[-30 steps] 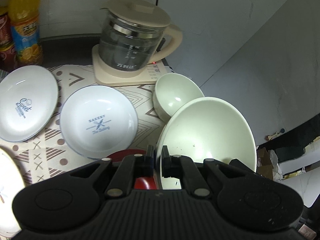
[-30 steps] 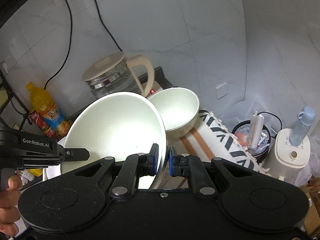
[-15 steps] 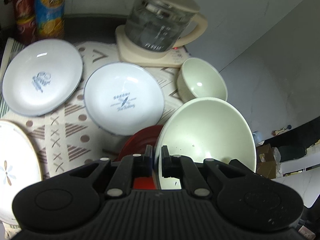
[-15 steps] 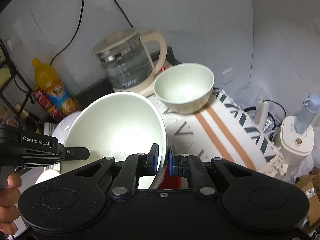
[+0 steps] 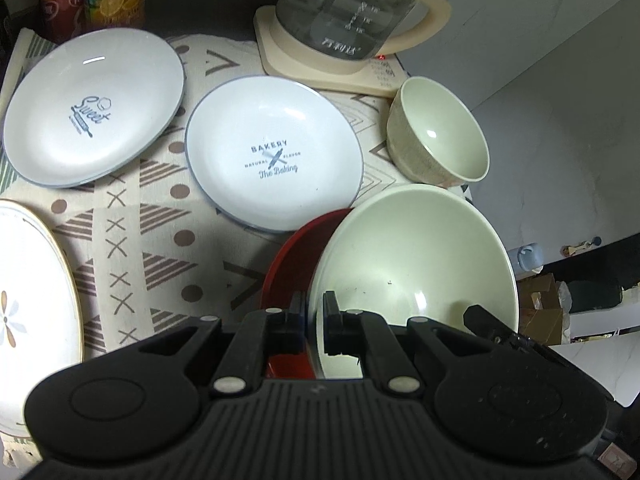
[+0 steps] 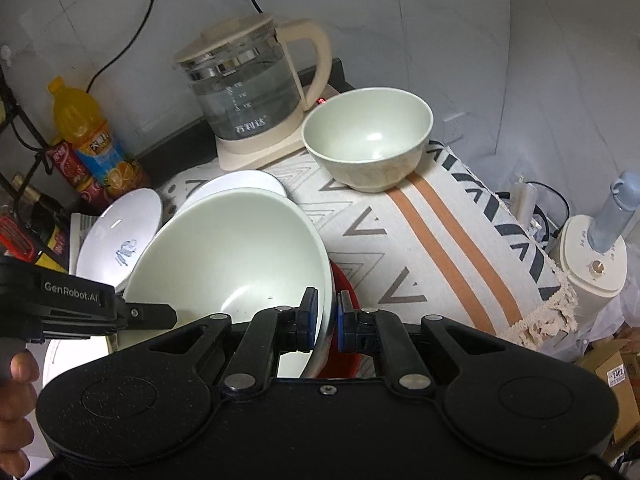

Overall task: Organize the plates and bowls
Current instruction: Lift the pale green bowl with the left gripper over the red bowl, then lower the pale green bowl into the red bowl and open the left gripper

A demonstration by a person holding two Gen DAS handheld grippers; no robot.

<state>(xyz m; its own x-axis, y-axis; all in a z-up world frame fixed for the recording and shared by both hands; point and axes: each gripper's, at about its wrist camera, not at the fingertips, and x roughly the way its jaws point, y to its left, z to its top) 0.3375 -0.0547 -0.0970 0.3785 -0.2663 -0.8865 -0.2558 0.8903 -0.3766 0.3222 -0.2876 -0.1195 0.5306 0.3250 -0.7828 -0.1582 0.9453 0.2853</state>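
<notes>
The large pale-green bowl (image 5: 416, 264) is tilted over the red dish (image 5: 292, 256), its rim pinched on two sides. The left gripper (image 5: 315, 320) has its jaws clamped on the bowl's near-left rim; the right gripper (image 6: 326, 320) has its jaws clamped on the opposite edge. Beyond the big bowl sits the small green bowl (image 6: 368, 140) on the patterned table (image 6: 420, 240), with the "Bakery" plate (image 5: 276, 152) just left of it.

My 2 grippers are matte black plastic: the right gripper (image 6: 325, 312) has blue finger pads, silver pivot screws; the left gripper (image 5: 315, 320) reads "GenRobot.AI".
</notes>
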